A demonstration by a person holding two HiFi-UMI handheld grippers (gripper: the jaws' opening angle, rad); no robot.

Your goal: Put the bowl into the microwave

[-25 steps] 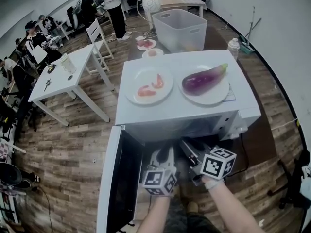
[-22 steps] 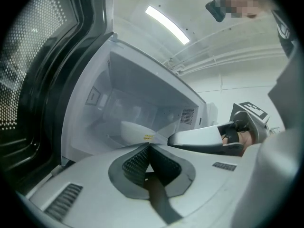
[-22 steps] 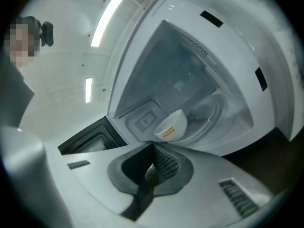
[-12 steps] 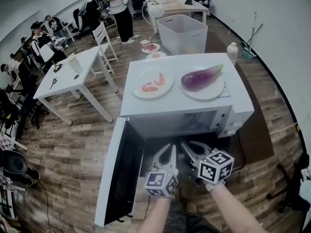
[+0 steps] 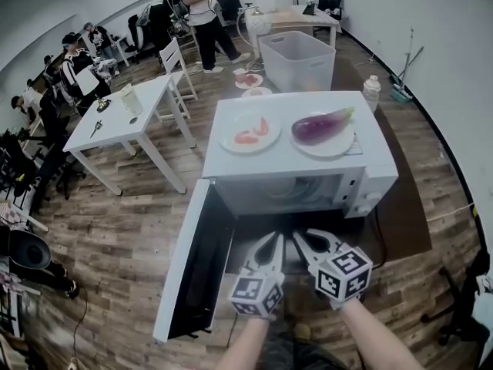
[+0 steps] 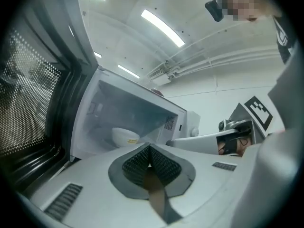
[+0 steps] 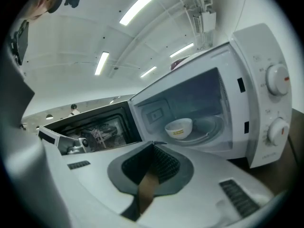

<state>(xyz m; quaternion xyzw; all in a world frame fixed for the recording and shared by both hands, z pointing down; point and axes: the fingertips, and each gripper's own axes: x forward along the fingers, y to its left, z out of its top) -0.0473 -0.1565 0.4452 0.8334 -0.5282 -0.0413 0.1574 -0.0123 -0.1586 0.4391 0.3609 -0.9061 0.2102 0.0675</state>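
Note:
A white bowl (image 7: 179,127) with a yellow mark stands on the turntable inside the white microwave (image 5: 300,160); the left gripper view also shows the bowl (image 6: 125,137). The microwave's door (image 5: 192,276) hangs wide open to the left. Both grippers hover side by side in front of the opening, a short way outside it. My left gripper (image 5: 269,243) is shut with nothing in it, its pads meeting at the tip (image 6: 148,151). My right gripper (image 5: 304,239) is shut and empty too (image 7: 153,148). Neither touches the bowl.
On top of the microwave sit a plate with red food (image 5: 250,133) and an eggplant (image 5: 322,126) on a second plate. Behind stand a white bin (image 5: 296,56), a bottle (image 5: 371,91) and a white table (image 5: 127,118). Several people are at the back left.
Both grippers have drawn back from the microwave opening toward me and risen slightly. The right gripper has rolled. The bowl stays inside.

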